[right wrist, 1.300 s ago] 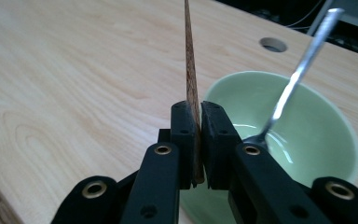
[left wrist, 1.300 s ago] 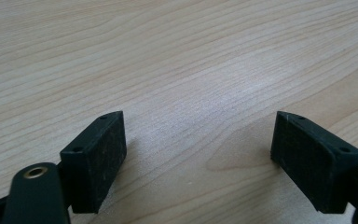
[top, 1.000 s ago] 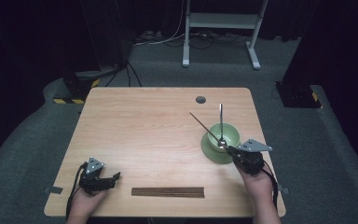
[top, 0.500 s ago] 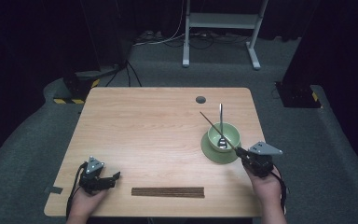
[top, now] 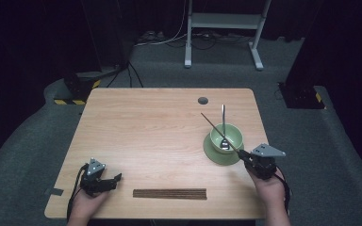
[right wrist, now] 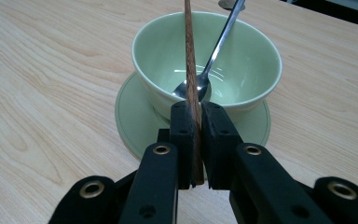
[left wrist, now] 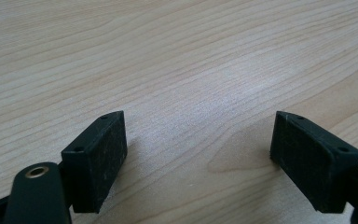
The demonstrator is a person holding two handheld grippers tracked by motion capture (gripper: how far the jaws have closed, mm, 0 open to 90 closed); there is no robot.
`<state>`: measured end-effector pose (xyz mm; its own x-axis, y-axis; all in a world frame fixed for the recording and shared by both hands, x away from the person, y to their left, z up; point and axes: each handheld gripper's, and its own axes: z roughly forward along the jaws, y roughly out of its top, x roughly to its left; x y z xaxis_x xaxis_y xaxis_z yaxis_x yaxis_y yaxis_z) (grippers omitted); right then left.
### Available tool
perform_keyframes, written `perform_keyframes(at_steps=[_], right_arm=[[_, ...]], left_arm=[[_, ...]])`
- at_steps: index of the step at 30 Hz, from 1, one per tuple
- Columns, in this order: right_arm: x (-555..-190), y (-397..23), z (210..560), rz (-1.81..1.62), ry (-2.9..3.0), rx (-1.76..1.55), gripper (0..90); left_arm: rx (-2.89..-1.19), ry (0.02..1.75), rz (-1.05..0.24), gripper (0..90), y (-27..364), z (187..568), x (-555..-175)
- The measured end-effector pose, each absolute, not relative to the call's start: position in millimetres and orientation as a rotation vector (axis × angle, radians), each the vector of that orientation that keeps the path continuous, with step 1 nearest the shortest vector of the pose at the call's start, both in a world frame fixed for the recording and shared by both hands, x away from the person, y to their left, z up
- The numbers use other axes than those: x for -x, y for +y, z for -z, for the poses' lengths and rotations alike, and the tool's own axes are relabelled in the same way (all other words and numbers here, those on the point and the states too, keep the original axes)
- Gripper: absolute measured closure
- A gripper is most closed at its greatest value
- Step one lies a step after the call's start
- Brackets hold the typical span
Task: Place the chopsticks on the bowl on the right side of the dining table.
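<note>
At the table's near left corner the left gripper rests with its jaws spread wide over bare wood. A row of chopsticks lies by the front edge. The right gripper pinches one chopstick slanting over the green bowl; the right gripper view reveals the spoon and saucer. No lettering is legible anywhere.

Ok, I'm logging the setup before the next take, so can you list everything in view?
Light wooden table: one, centre.
Pale green ceramic bowl: one, on saucer.
Pale green saucer: one, table's right.
Metal spoon: one, silver, leaning in bowl.
Brown wooden chopstick: one, over bowl, in right gripper.
Row of brown chopsticks: count unclear, near edge.
White metal stand: one, floor behind.
Left gripper: black, jaws open.
Right gripper: black, jaws shut on chopstick.
</note>
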<state>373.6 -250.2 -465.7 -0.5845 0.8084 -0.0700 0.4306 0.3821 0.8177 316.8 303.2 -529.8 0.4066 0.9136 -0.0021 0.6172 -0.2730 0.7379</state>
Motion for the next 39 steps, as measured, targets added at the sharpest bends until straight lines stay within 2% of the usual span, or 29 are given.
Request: perform_keyframes(at_steps=[2, 3, 4, 5, 7, 9, 14, 19, 28, 33, 39], right_arm=[[-373.1, -249.3, 465.1, -1.083, 2.179, -1.057, 79.8], [-372.8, -248.8, 464.0, -1.085, 2.171, -1.060, 74.0], [-372.8, -248.8, 464.0, -1.085, 2.171, -1.060, 74.0], [-372.1, -248.7, 461.9, -1.102, 2.153, -1.061, 67.7], [-371.1, -248.1, 459.9, -1.106, 2.144, -1.059, 65.5], [-366.5, -241.9, 450.8, -1.123, 2.135, -1.024, 58.2], [-361.2, -229.6, 442.2, -1.182, 2.140, -0.991, 53.9], [-357.0, -201.7, 439.7, -1.232, 2.185, -0.943, 45.1], [-346.3, -162.8, 449.5, -1.268, 2.286, -0.841, 39.0], [-327.3, -145.0, 473.0, -1.247, 2.318, -0.838, 37.1], [-320.8, -137.2, 497.9, -1.221, 2.415, -0.838, 37.6]], left_arm=[[-1.997, 1.299, -0.568, 18.7, 303.3, 529.8, -316.9], [-1.998, 1.299, -0.568, 18.7, 303.3, 529.8, -316.9], [-1.998, 1.298, -0.569, 18.7, 303.2, 529.8, -316.7], [-1.997, 1.300, -0.573, 18.8, 302.9, 529.8, -316.5], [-1.999, 1.299, -0.578, 18.9, 302.7, 529.8, -316.1], [-1.999, 1.299, -0.570, 18.8, 303.2, 529.7, -316.3], [-1.998, 1.299, -0.575, 18.7, 302.8, 529.9, -316.2], [-1.998, 1.298, -0.577, 18.9, 302.3, 529.9, -315.8], [-1.999, 1.298, -0.578, 19.3, 302.9, 529.8, -316.1], [-1.996, 1.300, -0.580, 20.2, 302.7, 529.8, -316.6], [-1.999, 1.294, -0.583, 20.8, 302.5, 529.7, -316.2]])
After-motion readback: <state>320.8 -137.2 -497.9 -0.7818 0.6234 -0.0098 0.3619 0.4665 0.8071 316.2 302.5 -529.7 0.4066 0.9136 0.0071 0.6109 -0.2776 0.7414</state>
